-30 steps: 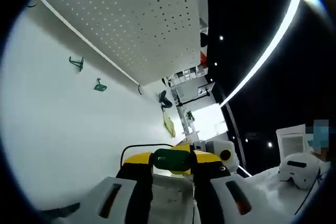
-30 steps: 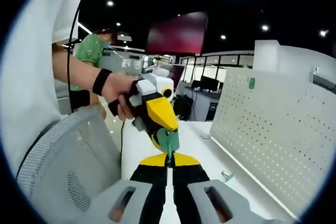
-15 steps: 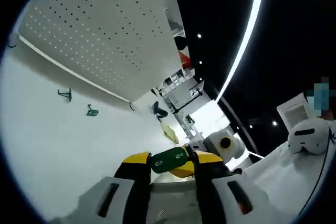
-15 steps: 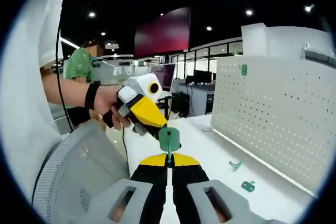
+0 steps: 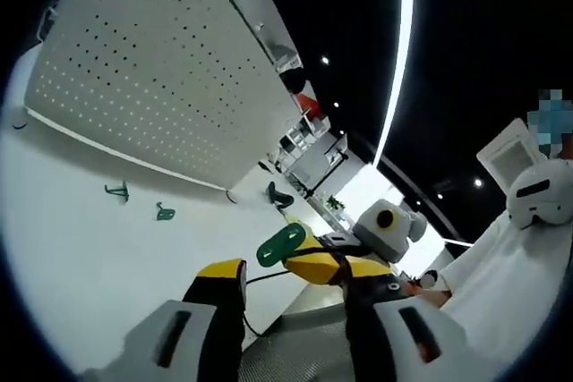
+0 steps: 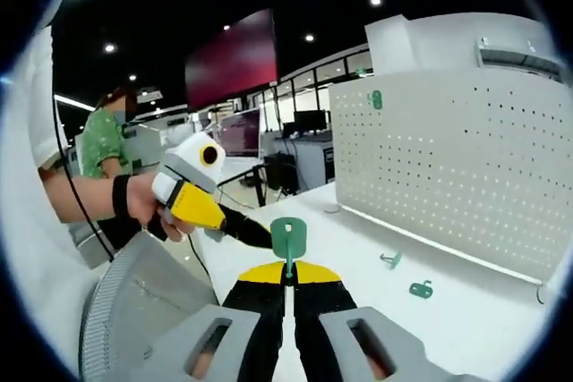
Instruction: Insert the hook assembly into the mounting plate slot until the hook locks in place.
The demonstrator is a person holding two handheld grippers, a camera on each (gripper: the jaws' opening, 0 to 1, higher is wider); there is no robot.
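Hook assembly (image 6: 288, 237) pinched in right gripper (image 6: 289, 285); left gripper's (image 5: 291, 285) jaws apart.

Green mounting plate (image 6: 288, 234) upright (edge pinched), two green hooks (image 6: 421, 290) on table

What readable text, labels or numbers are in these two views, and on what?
None readable.
Pegboard: holes, no print.
Green plate held in the right gripper: no marking visible.
Green hooks on the table: too small to tell.
Dark red screen in the background: blank, no legible characters.
Left gripper: yellow and black, no label legible.
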